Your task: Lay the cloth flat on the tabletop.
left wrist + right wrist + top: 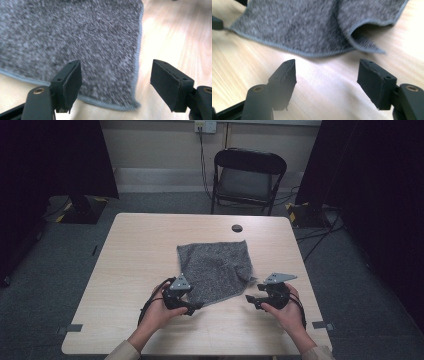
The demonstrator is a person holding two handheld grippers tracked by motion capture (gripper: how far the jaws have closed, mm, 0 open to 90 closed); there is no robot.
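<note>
Fingers on both grippers stand wide apart with nothing between them. Beneath them the pale wooden bench [135,255] spreads broad and bare on every side of the cloth, with plenty of free wood out toward its left and right edges and a small dark round hole [237,228] on the far side, well beyond the fingers. The speckled grey cloth [215,267] lies flat on the bench just ahead of both grippers, roughly square and turned a little, its near edge running between the two pairs of fingers.

At the left gripper [192,309], the fingers [72,82] hover over the cloth's near corner; in the left gripper view the hemmed edge crosses just below the left finger and the corner tip sits in the gap, closer to the right finger, with bare wood beyond it.

At the right gripper [251,300], the fingers [375,82] hang over bare wood, just short of the cloth's hem. In the right gripper view, the corner ahead of the right finger is curled up and folded over itself, lifting off the bench and casting a shadow under it.
</note>
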